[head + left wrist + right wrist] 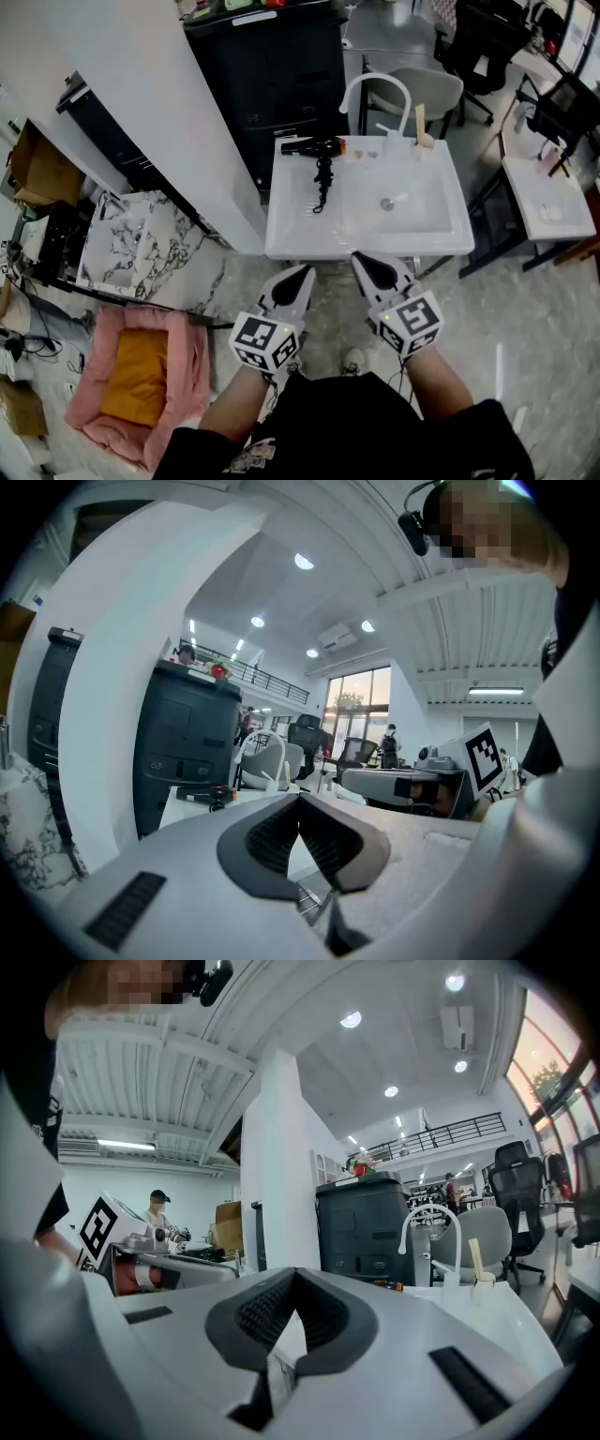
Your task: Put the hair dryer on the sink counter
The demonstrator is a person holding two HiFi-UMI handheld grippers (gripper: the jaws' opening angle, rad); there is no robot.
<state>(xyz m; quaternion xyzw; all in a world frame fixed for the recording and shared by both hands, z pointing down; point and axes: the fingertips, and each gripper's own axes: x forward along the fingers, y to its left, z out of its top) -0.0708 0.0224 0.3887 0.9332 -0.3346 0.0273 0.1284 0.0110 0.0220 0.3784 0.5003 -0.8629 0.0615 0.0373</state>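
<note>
1. At the near side of the white sink (366, 246), the left gripper (302, 278) and the right gripper (366, 262) hang side by side, a little apart. Both point toward the front rim and touch nothing.
2. The left gripper's jaws meet at their tips, with nothing caught between them.
3. The right gripper's jaws are likewise pressed together and carry nothing.
4. One hair dryer (314, 146), black with an orange band, lies on its side on the sink counter at the back left corner. Its black cord (322, 187) trails forward into the basin.
5. One arched white faucet (375, 89) stands at the back of the sink. A small cup holding a pale stick (422, 131) stands beside it toward the back right corner.
6. Counted: two grippers, one hair dryer, one faucet, one sink, one pink pet bed (141, 375) on the floor to the left.
7. Behind the sink stands a black cabinet (272, 66). A white wall panel (159, 112) runs close along the sink's left edge.
8. Bare floor lies between the person and the sink's front rim, and more floor opens to the right before a second white table (548, 202). The front and right parts of the counter are bare.
</note>
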